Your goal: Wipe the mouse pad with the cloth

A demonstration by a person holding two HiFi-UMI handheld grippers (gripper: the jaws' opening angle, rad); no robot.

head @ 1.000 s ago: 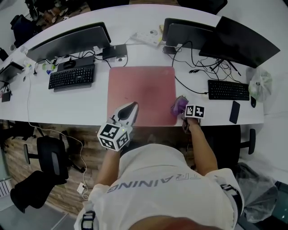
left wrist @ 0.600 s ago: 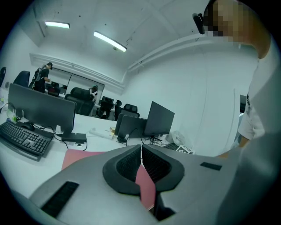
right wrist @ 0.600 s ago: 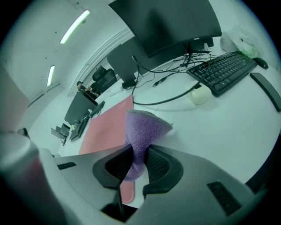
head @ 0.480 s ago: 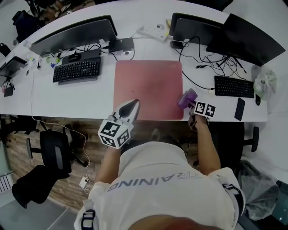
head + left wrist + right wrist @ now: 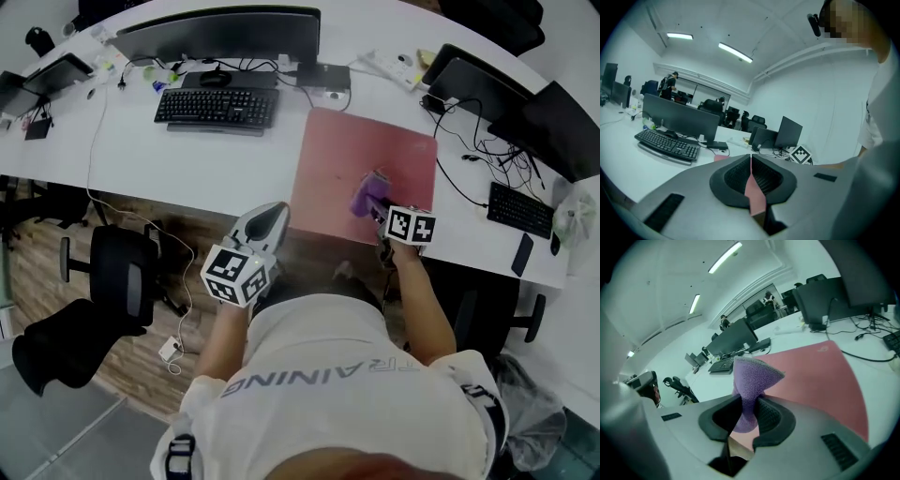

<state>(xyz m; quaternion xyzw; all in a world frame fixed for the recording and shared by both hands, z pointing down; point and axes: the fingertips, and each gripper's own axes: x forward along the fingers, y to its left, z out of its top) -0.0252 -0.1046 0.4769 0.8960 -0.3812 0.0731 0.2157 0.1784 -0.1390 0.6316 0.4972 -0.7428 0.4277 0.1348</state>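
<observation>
Mouse pad (image 5: 328, 178): pink, lying flat on the white worktop (image 5: 169, 159), ahead of both sets of jaws.

Left gripper (image 5: 272, 214): jaws pressed together at the tips, nothing between them. It hangs short of the worktop's near edge. The pad's near left corner lies ahead of these jaws and slightly to their right; a black keyboard (image 5: 217, 106) sits well ahead and to their left.

Right gripper (image 5: 377, 210): jaws pinching the purple cloth (image 5: 367, 194) at a bunched waist. The free part of the cloth fans out beyond the jaw tips, over the near part of the pad. No view confirms whether it is touching the pad.

Handling assessment: the cloth looks light, soft and limp, with a nubbly pile, and should flatten readily under pressure. The present hold on the gathered middle appears sound; a hold at an edge would likely let the cloth trail or fold under. The pad looks thin and flexible and may creep on the smooth worktop during wiping. The idle left jaws could press down its near corner.
</observation>
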